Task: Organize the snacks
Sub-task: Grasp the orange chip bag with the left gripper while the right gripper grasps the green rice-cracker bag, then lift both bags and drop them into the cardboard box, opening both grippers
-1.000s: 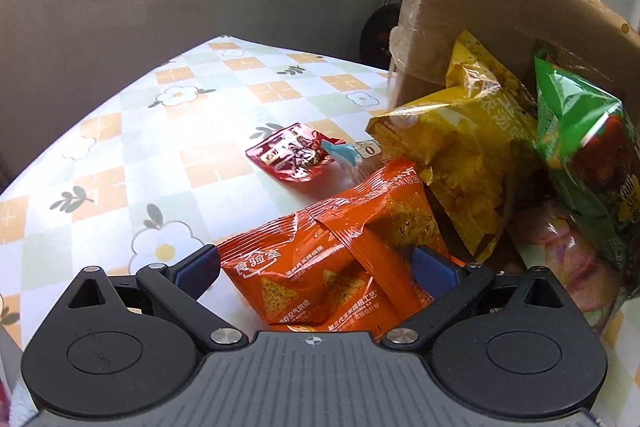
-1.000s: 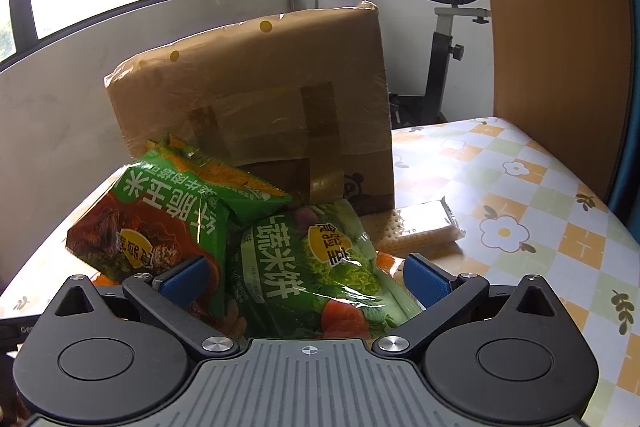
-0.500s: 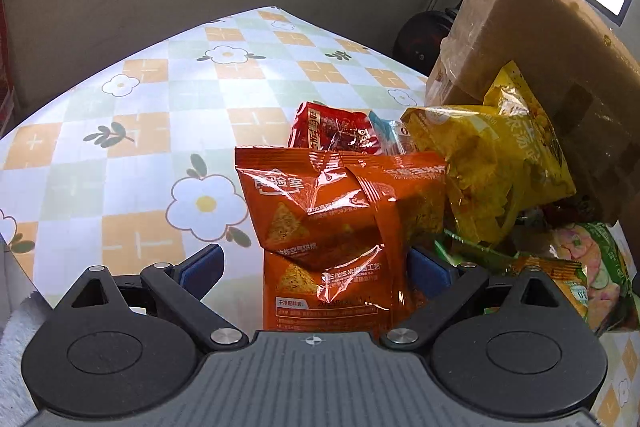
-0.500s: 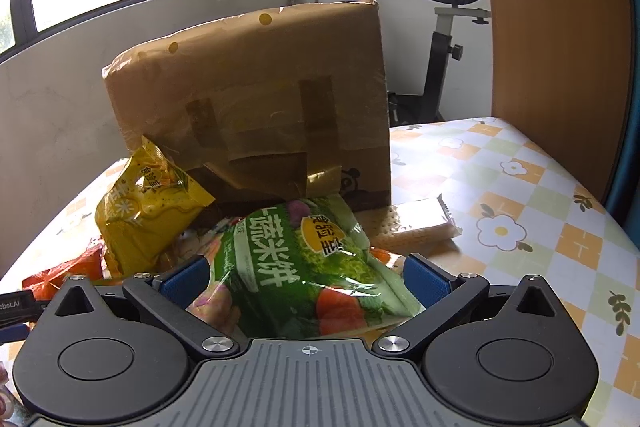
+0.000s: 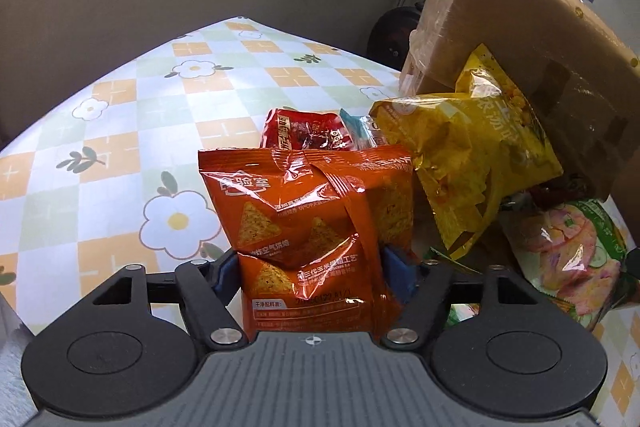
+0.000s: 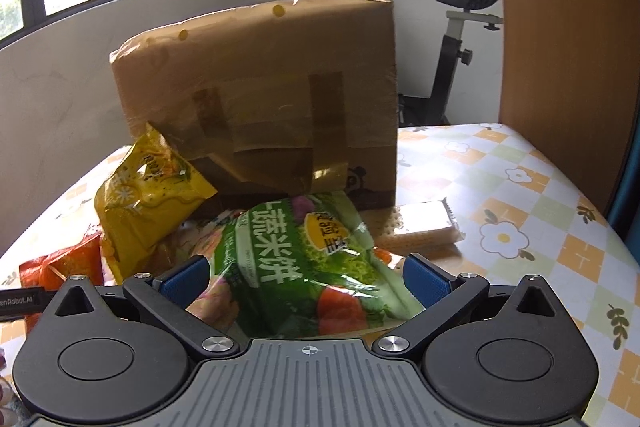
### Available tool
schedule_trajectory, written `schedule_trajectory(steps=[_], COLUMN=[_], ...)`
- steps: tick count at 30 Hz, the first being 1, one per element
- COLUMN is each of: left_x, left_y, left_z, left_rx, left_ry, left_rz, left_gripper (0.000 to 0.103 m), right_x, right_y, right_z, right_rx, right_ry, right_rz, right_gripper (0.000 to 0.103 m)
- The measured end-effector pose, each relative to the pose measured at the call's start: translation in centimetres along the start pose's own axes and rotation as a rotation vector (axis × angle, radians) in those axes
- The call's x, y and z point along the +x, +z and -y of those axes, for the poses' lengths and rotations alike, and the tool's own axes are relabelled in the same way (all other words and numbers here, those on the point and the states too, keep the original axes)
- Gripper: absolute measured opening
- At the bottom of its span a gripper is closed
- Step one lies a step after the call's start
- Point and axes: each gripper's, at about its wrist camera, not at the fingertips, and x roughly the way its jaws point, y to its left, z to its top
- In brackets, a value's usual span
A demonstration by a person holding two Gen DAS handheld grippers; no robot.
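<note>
My left gripper [image 5: 310, 269] is shut on an orange corn-chip bag [image 5: 308, 227], its blue pads pressing the bag's two sides. Behind it lie a small red packet [image 5: 306, 135] and a yellow bag [image 5: 468, 163] leaning on a taped cardboard box [image 5: 520, 39]. My right gripper [image 6: 306, 277] is open, its jaws on either side of a green rice-cracker bag [image 6: 308, 259] without touching it. The yellow bag [image 6: 148, 199] and the box [image 6: 260, 99] also show in the right wrist view, with the orange bag [image 6: 60, 267] at the far left.
A wafer packet [image 6: 424, 227] lies to the right of the box on the flowered tablecloth [image 6: 520, 211]. A pink-and-green snack bag [image 5: 576, 255] lies at the right of the left wrist view. An exercise bike [image 6: 452, 39] and a wooden panel [image 6: 560, 27] stand behind the table.
My left gripper has closed on the orange bag, which was loose between open jaws before. A second green bag at the right gripper's left has gone from view, uncovering the yellow bag.
</note>
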Motion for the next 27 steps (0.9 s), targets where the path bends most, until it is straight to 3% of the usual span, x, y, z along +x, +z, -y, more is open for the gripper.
schedule_trajectory(steps=[6,7,23,27], left_x=[-0.8,-1.1,-6.3,-7.2], left_y=[-0.1,-0.1,-1.3,-1.6], left_z=[-0.6,-0.7,-4.7,-4.5], left_rx=[0.002,0.005,-0.016,0.002], left_ry=[-0.004,-0.003,0.026,0.005], left_rz=[-0.01,-0.01,0.028,0.031], left_gripper=[0.064,0.055,0.055,0.055], right_x=[-0.9,-1.2,-2.4,-1.5], right_y=[0.1,0.1,-1.4,-2.0], right_z=[-0.8,-1.0,-7.3,-9.2], right_rx=[0.004,0.005,-0.107,-0.168], right_ry=[0.029,0.04,0.241,0.28], right_rz=[-0.022,-0.033,-0.182,-0.238], right_gripper=[0.103,0.103,0.102,0.087])
